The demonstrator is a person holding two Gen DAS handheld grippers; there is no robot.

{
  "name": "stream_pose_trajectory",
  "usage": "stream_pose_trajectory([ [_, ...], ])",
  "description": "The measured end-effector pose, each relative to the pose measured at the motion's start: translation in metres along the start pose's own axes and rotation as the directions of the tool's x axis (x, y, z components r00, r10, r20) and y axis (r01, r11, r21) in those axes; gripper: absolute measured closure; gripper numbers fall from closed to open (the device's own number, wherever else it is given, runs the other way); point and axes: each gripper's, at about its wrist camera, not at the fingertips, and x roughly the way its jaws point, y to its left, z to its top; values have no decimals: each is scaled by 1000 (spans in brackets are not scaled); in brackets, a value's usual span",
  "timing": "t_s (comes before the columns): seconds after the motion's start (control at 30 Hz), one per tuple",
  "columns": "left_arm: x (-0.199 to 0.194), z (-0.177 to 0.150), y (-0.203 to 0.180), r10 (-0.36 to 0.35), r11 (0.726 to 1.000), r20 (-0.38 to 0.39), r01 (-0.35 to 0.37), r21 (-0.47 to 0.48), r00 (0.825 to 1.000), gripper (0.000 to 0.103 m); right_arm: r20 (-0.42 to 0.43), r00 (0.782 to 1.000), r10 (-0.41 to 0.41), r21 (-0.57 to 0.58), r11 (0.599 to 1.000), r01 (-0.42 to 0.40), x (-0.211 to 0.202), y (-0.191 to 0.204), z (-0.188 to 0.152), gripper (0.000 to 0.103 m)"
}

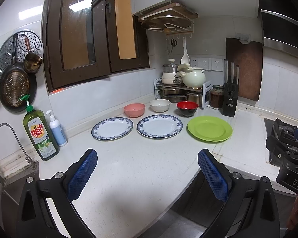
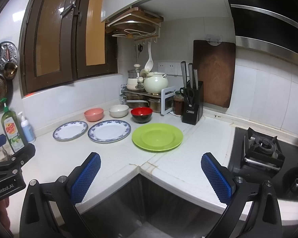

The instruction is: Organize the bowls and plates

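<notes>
Counter (image 1: pixel 141 164): three plates (image 1: pixel 160 126) in front, three bowls (image 1: pixel 160 105) behind near the back edge. Left gripper (image 1: pixel 148 175) and right gripper (image 2: pixel 151 177) both gaped wide, empty.

three plates (image 1: pixel 160 126) lie flat in a row, three bowls (image 1: pixel 160 105) upright behind them.

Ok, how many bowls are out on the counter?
3, in a row behind the plates: pink bowl on the left, white bowl in the middle, red bowl on the right, nearest the pot rack. None stacked; no others visible.
</notes>
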Motion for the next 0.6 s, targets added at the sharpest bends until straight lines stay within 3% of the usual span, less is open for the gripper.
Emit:
stream_pose_trajectory([
  [0.6, 35, -1, 11, -40, 999, -28, 40, 0, 999, 0, -34, 999, -35, 34, 999, 36, 25, 15, -8, 0],
])
